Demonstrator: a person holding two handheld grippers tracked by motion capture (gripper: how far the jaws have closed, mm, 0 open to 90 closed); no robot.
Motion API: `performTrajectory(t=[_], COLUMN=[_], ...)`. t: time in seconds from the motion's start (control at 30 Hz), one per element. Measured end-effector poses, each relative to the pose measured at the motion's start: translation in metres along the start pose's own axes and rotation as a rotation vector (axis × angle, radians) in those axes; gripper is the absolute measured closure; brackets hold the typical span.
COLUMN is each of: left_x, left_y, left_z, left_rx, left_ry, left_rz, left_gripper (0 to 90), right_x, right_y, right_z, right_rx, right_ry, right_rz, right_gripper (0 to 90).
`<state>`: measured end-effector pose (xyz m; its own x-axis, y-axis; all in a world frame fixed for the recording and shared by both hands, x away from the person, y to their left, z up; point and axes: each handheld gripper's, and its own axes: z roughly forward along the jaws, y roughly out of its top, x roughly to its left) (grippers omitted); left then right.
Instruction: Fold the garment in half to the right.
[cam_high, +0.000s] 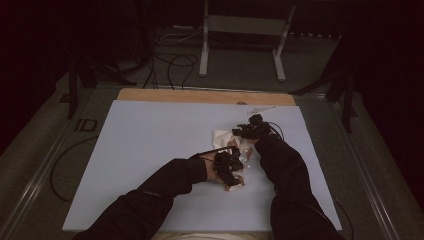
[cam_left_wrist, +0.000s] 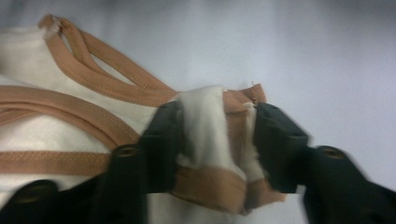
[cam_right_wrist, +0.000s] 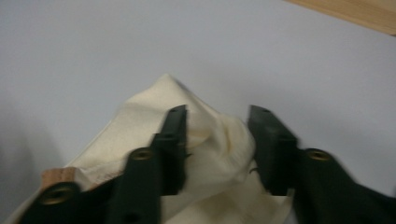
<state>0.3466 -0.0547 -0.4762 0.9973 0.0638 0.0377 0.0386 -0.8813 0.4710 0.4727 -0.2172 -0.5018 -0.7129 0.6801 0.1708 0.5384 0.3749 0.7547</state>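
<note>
High view: both my forearms come in from the bottom edge onto the white desk (cam_high: 150, 145), and the cream cloth (cam_high: 225, 137) with tan trim lies bunched right of centre, between and under my two tongs; the left tongs (cam_high: 229, 169) sit over the near end of the cloth, the right tongs (cam_high: 251, 130) over its far end, the two close together but apart; a bare wooden strip (cam_high: 200, 96) runs along the far edge of the desk. Left gripper view: the left tongs (cam_left_wrist: 215, 140) stand about half open, a bunched fold of the cloth (cam_left_wrist: 205, 126) with its tan binding (cam_left_wrist: 93, 116) rising between the jaws; the fold touches the inner faces, though I cannot tell whether it is pinched or merely resting there; the rest of the cloth spreads to the left, its tan bands looping across the cream. Right gripper view: the right tongs (cam_right_wrist: 217, 149) likewise stand about half open over a raised peak of the cloth (cam_right_wrist: 154, 126); the fabric lies slack between the jaws, not clamped; pale desk surface surrounds it.
</note>
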Motion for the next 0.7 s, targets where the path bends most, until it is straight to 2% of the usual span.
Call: performTrajectory(t=[0.03,0.13,0.17,0.23,0.3,0.37,0.4,0.47,0.63,0.7], left_x=[-0.001,-0.001,-0.001,0.0,0.0,0.0,0.0,-0.001,-0.008,-0.012], left_y=[-0.003,-0.007,-0.009,-0.016,-0.02,-0.03,-0.034,-0.043,-0.071,-0.084], left_z=[-0.007,-0.016,-0.021,-0.035,-0.04,-0.05,-0.054,-0.06,-0.074,-0.078], left_rx=[-0.021,-0.04,-0.051,-0.078,-0.092,-0.131,-0.138,-0.171,-0.235,-0.249], left_ry=[0.003,0.009,0.015,0.023,0.019,0.026,0.026,0.031,0.08,0.132], left_rz=[-0.01,-0.031,-0.043,-0.072,-0.083,-0.1,-0.109,-0.147,-0.209,-0.235], left_gripper=[40.1,31.4,31.4,24.4,16.1,14.5,10.4,7.5,1.8,0.7], right_x=[0.001,0.002,0.002,0.002,0.003,0.004,0.007,0.009,0.022,0.024], right_y=[0.002,0.007,0.007,0.01,0.015,0.016,0.019,0.019,0.018,0.017], right_z=[-0.004,-0.012,-0.012,-0.017,-0.025,-0.028,-0.033,-0.035,-0.045,-0.046], right_rx=[-0.003,-0.013,-0.013,-0.022,-0.038,-0.039,-0.045,-0.045,-0.049,-0.043], right_ry=[-0.003,-0.023,-0.023,-0.033,-0.045,-0.049,-0.046,-0.042,-0.037,-0.043], right_rz=[0.009,0.011,0.011,0.013,0.012,0.009,0.006,0.0,0.001,0.009], right_gripper=[49.6,43.9,43.9,41.9,41.1,40.8,40.5,40.2,39.4,39.4])
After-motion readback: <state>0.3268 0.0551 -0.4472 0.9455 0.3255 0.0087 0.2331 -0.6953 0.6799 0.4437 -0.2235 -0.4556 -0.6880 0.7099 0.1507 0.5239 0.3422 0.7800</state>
